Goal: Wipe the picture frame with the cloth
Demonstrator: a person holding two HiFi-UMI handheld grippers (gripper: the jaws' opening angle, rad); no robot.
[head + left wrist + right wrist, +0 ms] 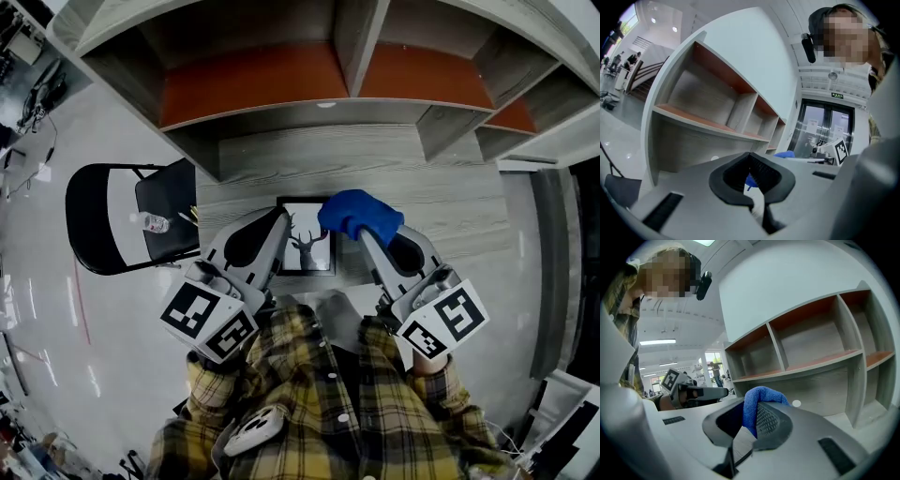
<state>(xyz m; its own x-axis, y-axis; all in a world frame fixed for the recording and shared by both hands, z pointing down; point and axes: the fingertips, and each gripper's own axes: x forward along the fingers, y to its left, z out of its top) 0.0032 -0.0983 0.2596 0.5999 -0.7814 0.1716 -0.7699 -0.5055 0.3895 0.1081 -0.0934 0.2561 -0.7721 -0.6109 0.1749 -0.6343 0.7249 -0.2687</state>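
A black picture frame with a deer drawing lies flat on the grey desk, between my two grippers in the head view. A blue cloth covers its top right corner, and my right gripper is shut on that cloth. In the right gripper view the cloth bulges up out of the right gripper. My left gripper hovers over the frame's top left corner. In the left gripper view the left gripper has its tips together, with nothing visible between them and a bit of blue showing through the gap behind.
Open grey shelving with red-brown boards rises at the desk's far edge. To the left of the desk stands a black chair with a small bottle on its seat. My plaid sleeves fill the near side.
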